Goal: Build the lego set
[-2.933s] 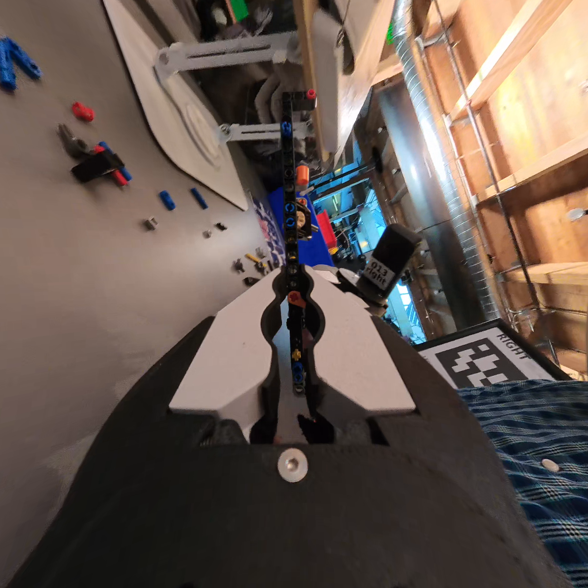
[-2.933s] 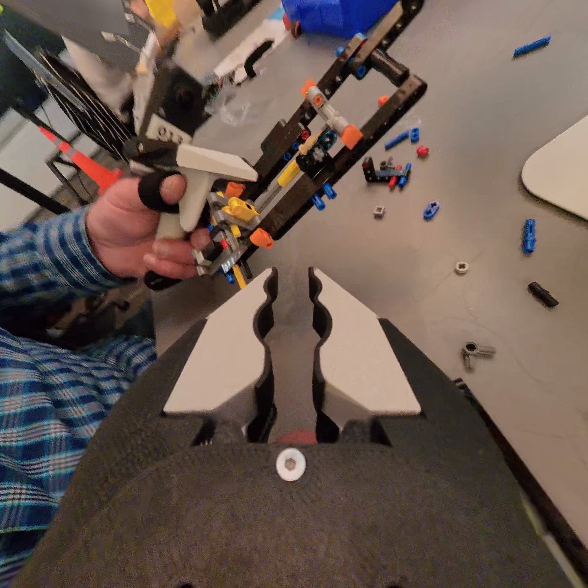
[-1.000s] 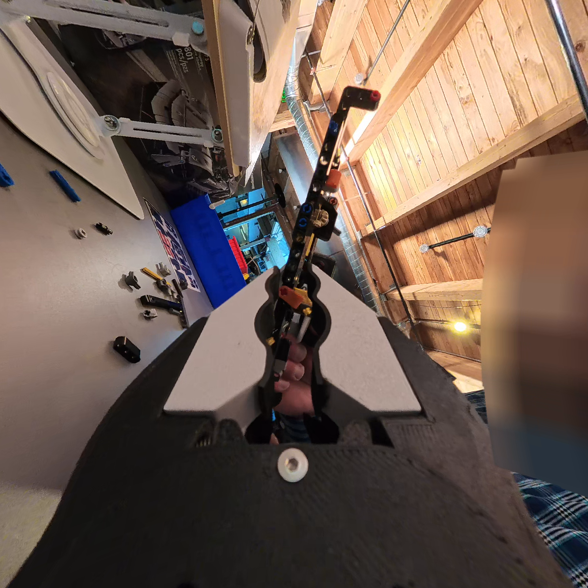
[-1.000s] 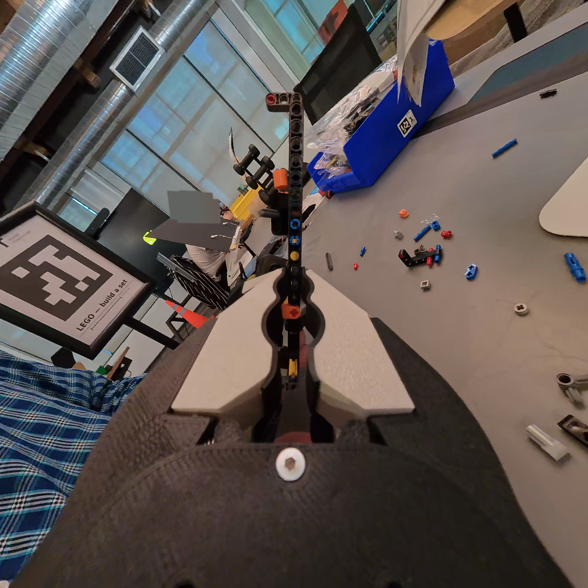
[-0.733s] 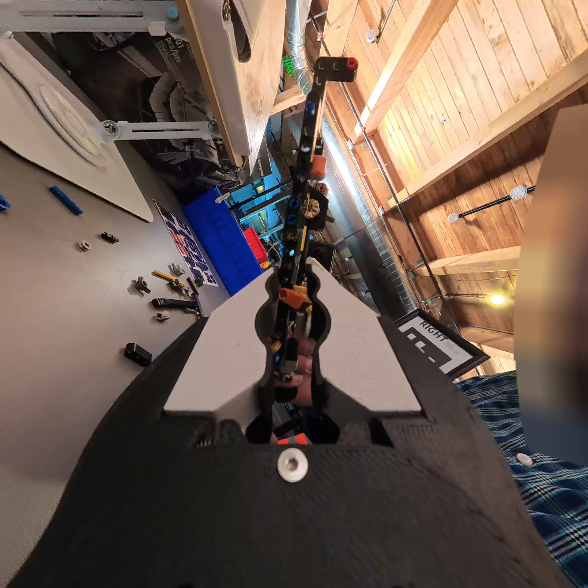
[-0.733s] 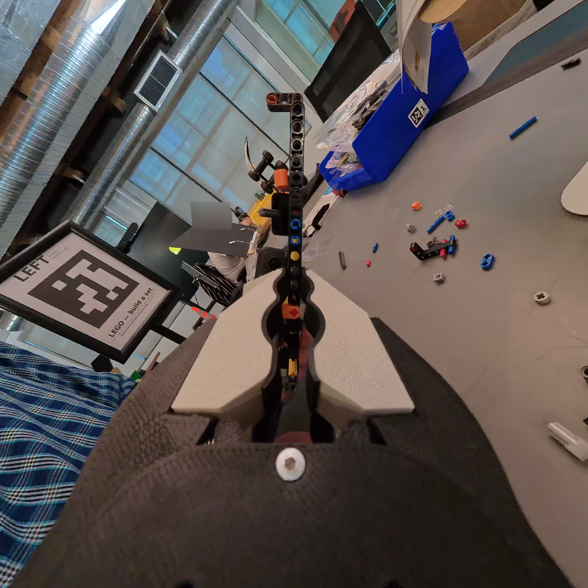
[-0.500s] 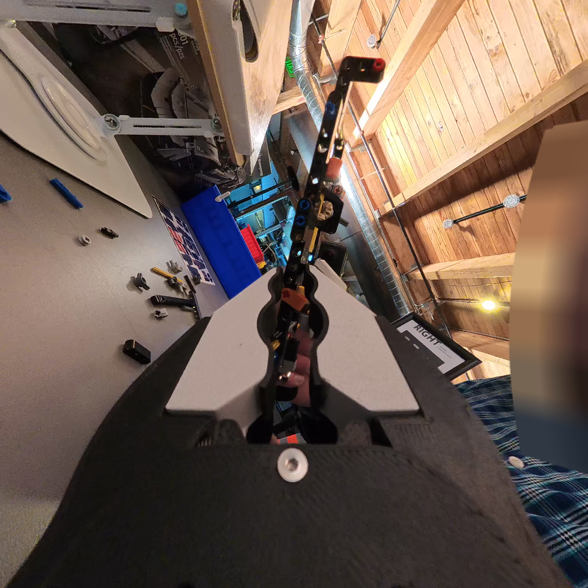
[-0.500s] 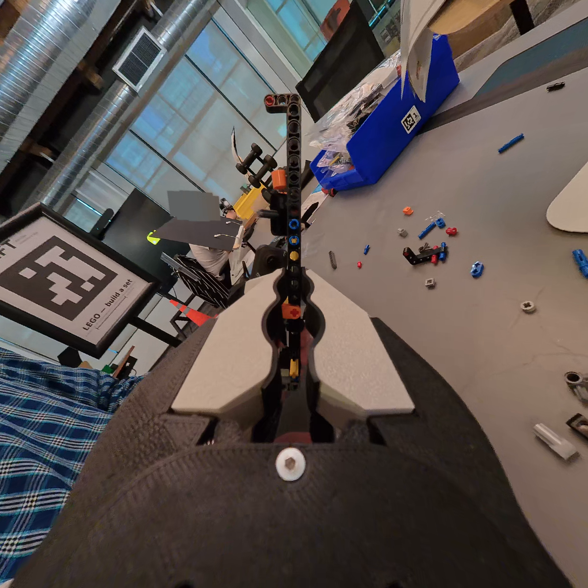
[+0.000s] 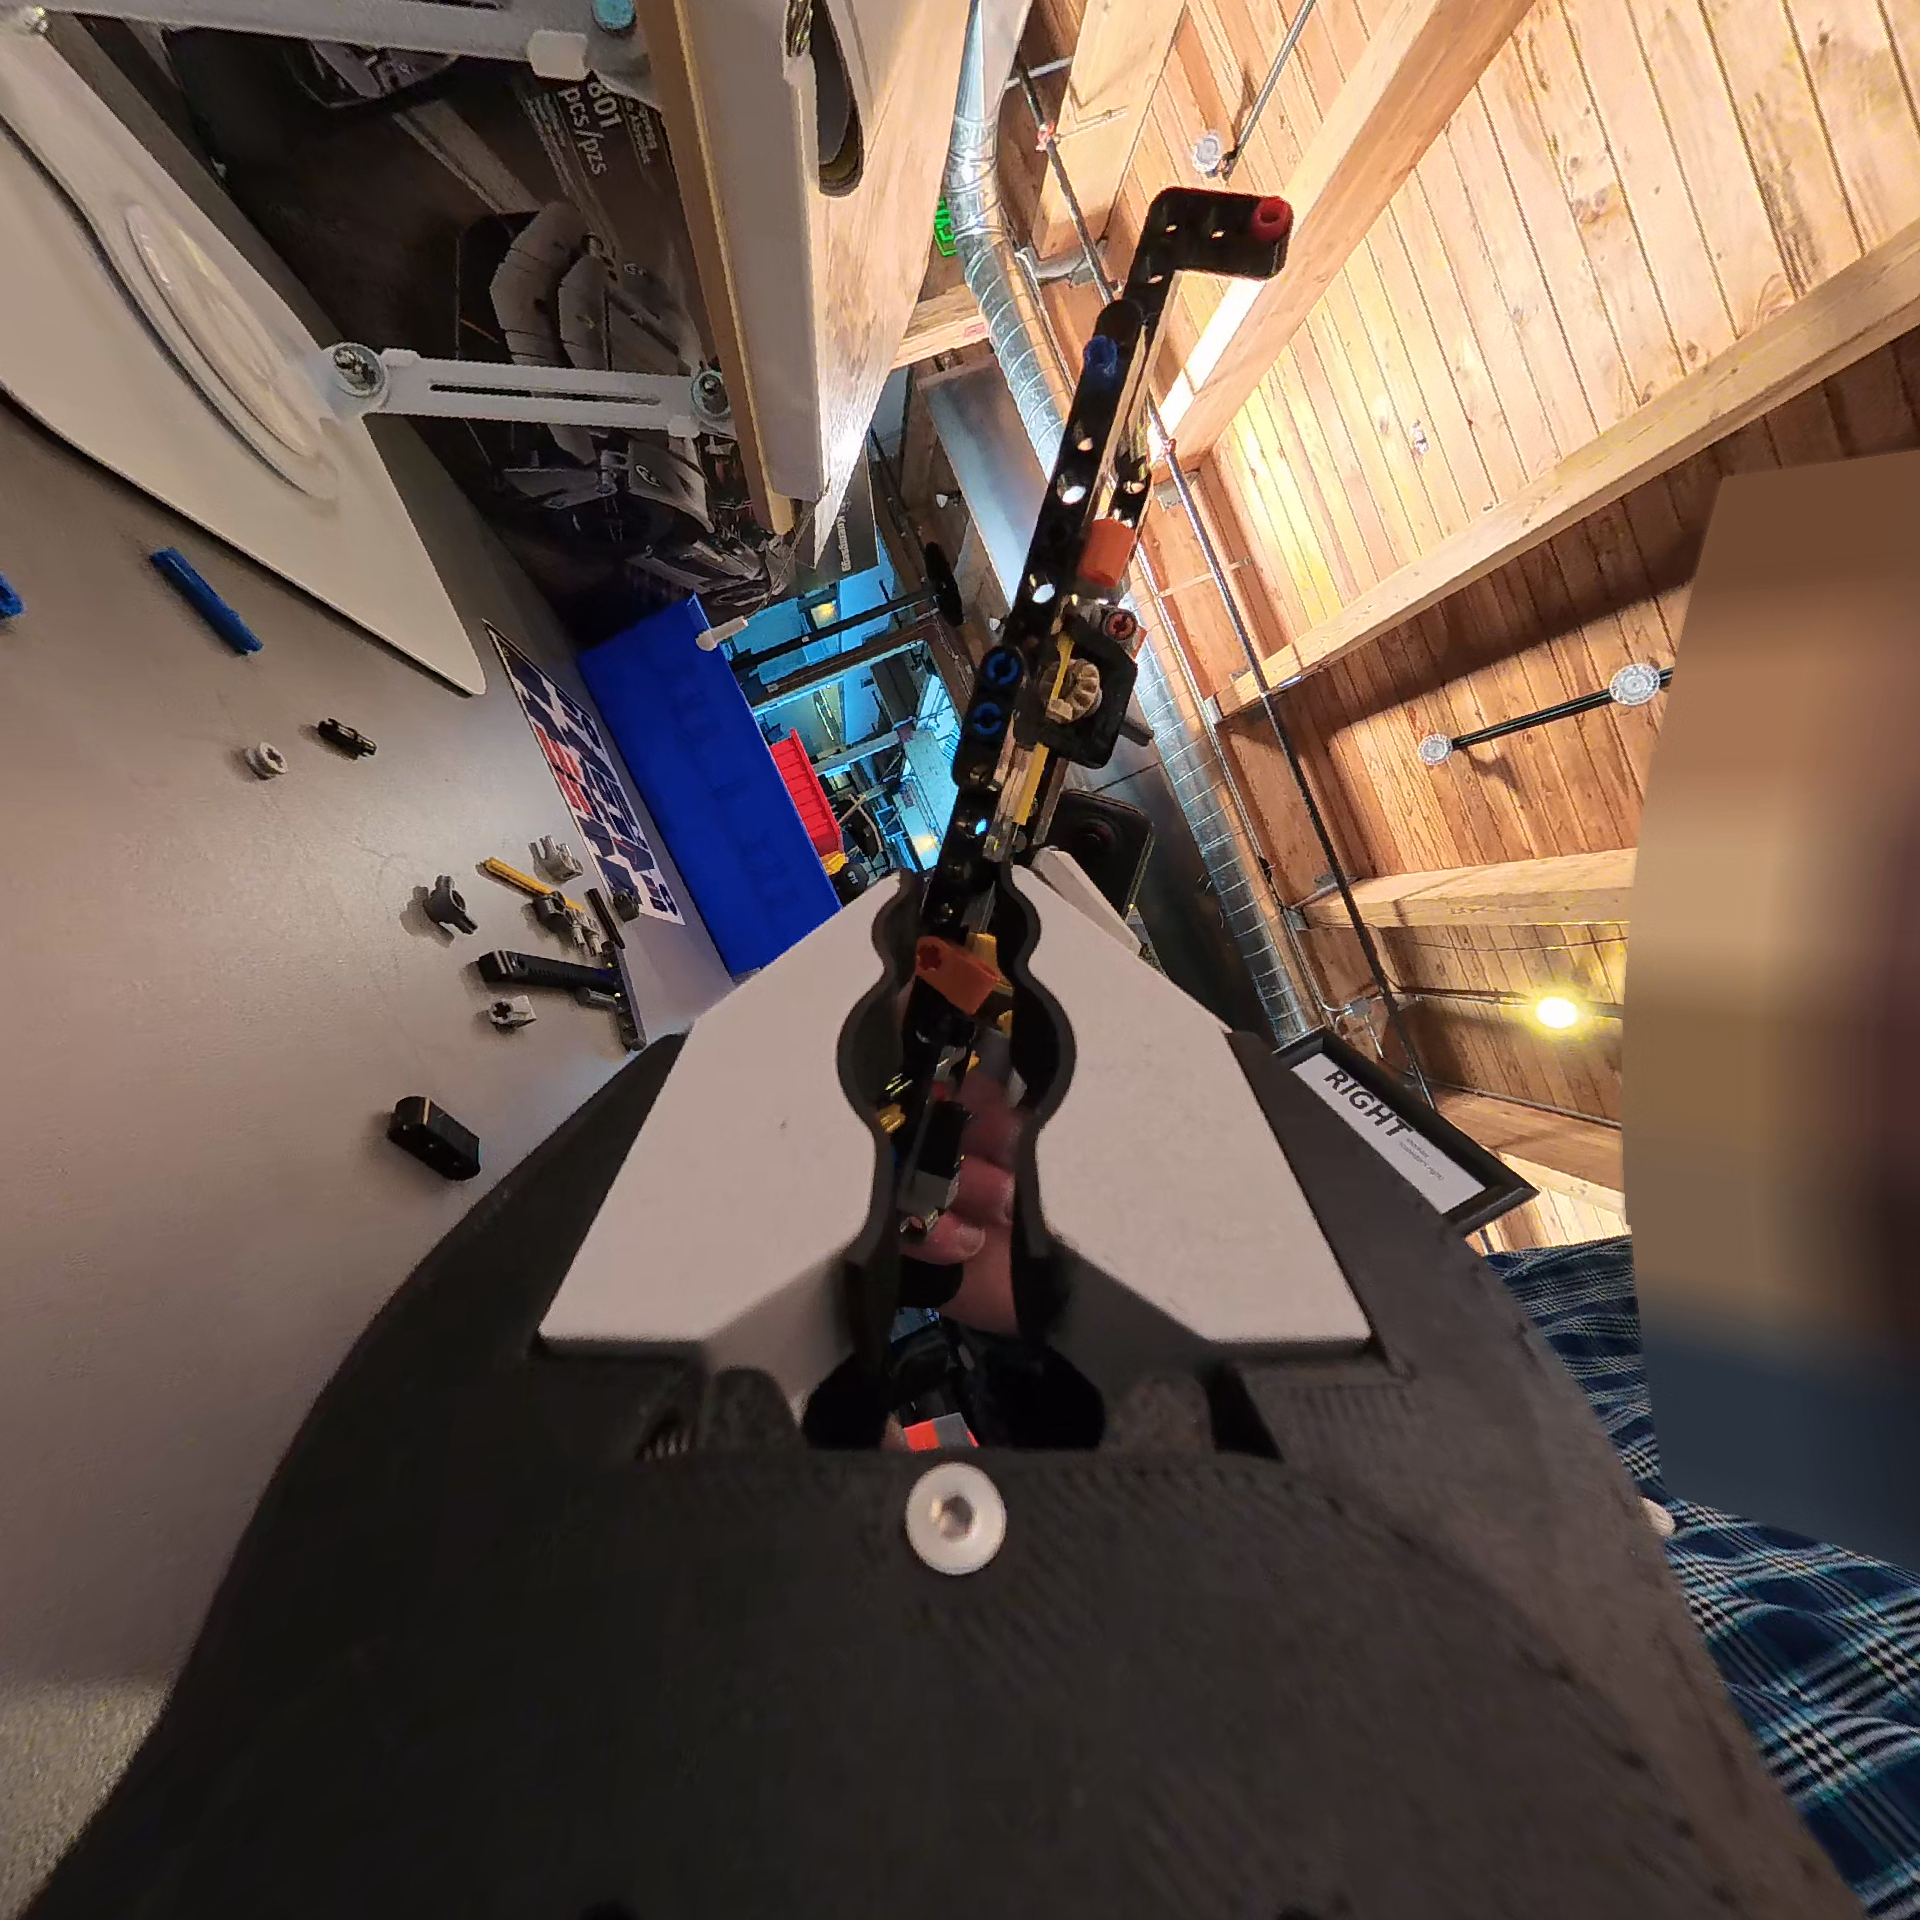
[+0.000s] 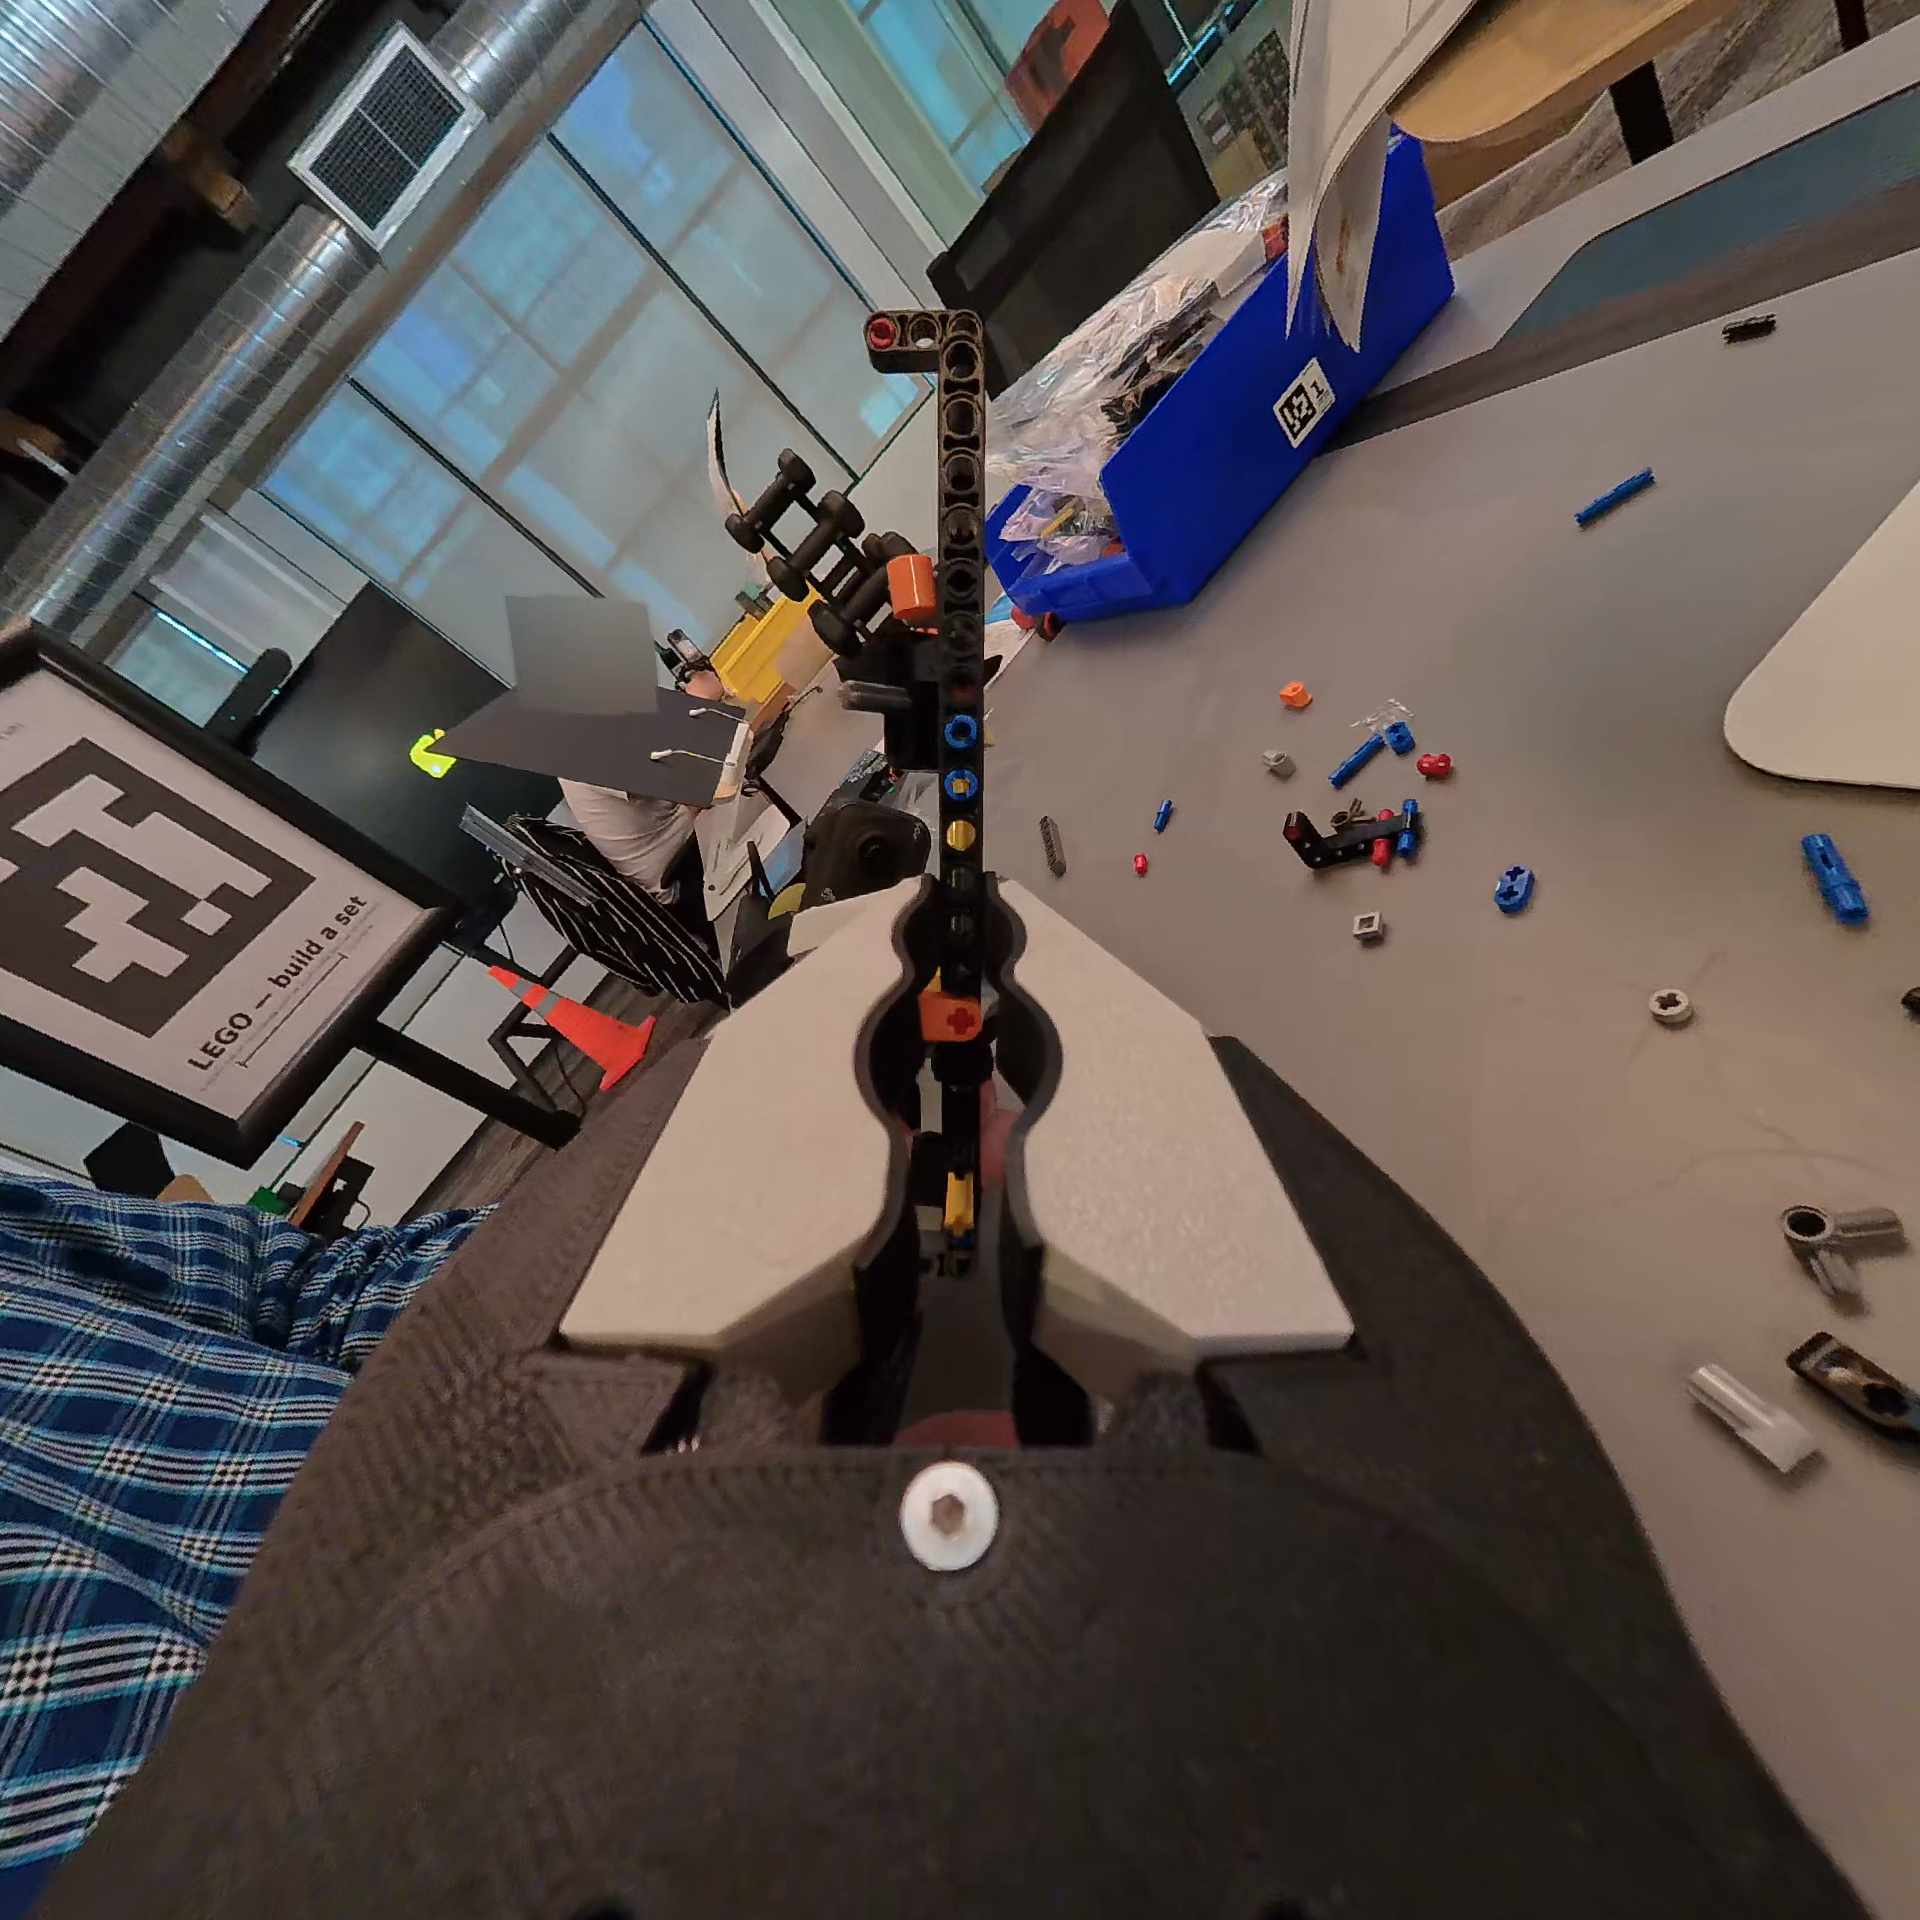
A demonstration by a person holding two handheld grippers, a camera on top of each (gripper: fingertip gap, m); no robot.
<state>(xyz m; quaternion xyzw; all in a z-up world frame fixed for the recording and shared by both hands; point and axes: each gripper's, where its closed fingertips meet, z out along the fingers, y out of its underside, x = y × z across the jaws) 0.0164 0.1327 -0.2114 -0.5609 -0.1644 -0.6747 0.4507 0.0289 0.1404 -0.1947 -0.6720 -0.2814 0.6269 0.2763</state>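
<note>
**Both grippers clamping the lego frame in mid-air**

Right now the left gripper [image 9: 954, 914] is pinching the near end of the lego frame [image 9: 1049, 623], a long, thin assembly of black perforated beams studded with blue pins, orange bushes, a yellow axle and a tan gear. Its pale, matte, wavy-edged fingers [image 9: 727, 1143] are pressing in on the beam from both sides, and the frame is sticking out well past the tips, tilting to the right and ending in a short L-shaped elbow with a red pin. Someone's bare fingertips are showing in the gap behind the beam.

Seen from the other side, the right gripper [image 10: 958, 894] is gripping the same lego frame [image 10: 961, 582] as well, its grainy grey fingers [image 10: 1164, 1174] squeezing an orange cross-holed connector and the black beam, which is running straight up the view. The frame is hanging in the air above the table [image 10: 1455, 1091], touching nothing on it.

Across the smooth grey table top, small loose parts are lying scattered: a black bracket with red and blue pins [image 10: 1351, 836], a round grey bush [image 10: 1670, 1006], a blue connector [image 10: 1514, 888] and a grey angled joint [image 10: 1839, 1242] toward the near right edge. A glossy blue plastic bin [image 10: 1247, 457] holding crinkled clear bags is sitting toward the far edge. A plaid blue sleeve [image 10: 135, 1403] is filling the lower left corner.
</note>
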